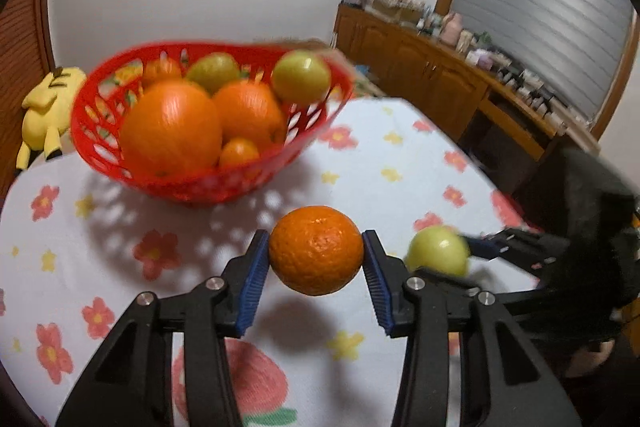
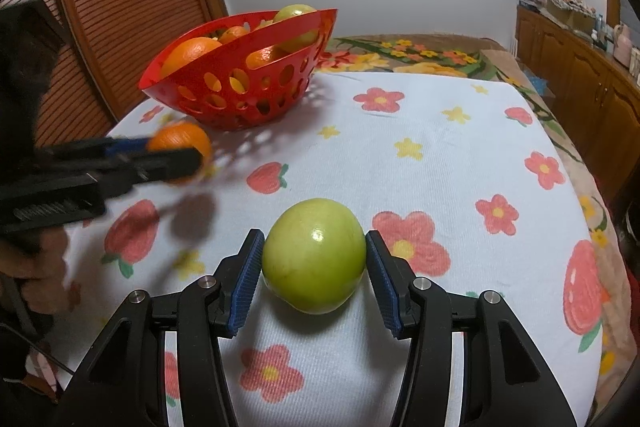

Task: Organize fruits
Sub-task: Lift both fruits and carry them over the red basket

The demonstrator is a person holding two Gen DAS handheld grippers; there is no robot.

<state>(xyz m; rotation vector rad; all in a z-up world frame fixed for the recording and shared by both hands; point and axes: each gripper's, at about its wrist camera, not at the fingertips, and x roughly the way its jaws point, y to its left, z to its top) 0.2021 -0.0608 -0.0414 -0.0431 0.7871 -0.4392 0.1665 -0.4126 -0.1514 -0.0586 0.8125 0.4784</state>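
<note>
a flowered tablecloth (image 2: 420,163) covers the table. nearest, the right gripper (image 2: 314,267) is clamped on a green apple (image 2: 314,259) that seems to sit on the cloth. the left gripper (image 1: 316,263) grips an orange (image 1: 316,251) raised clear above its shadow, likely bound for the red basket (image 1: 120,95) beyond, already piled with fruit.

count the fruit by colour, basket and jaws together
orange fruit: 5 (4 in the red basket, 1 in the left gripper)
green fruit: 3 (2 in the basket, 1 in the right gripper)
total: 8 in view
</note>
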